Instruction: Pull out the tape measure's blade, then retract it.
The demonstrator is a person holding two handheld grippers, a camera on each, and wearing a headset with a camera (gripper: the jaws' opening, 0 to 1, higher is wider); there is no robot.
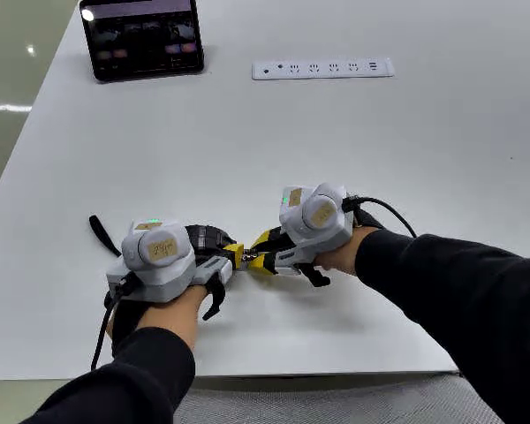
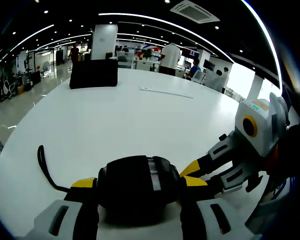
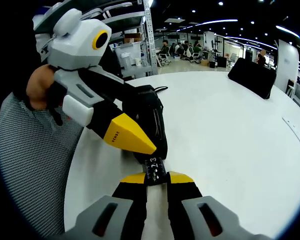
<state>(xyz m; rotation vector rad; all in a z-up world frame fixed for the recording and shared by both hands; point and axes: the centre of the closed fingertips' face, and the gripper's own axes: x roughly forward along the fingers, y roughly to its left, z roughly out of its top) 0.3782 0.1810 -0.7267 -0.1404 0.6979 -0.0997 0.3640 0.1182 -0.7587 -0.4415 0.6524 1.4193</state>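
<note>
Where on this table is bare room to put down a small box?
Free: the wide middle of the table, in front of the tablet and power strip, and its far right. Crowded: the near edge, where left tongs and right tongs hold the tape measure.

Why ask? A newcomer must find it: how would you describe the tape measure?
On the white table, look at the near edge. The tape measure is the rounded black case in the left hand-held gripper; unlike anything nearby, a numbered blade sticks out.
</note>
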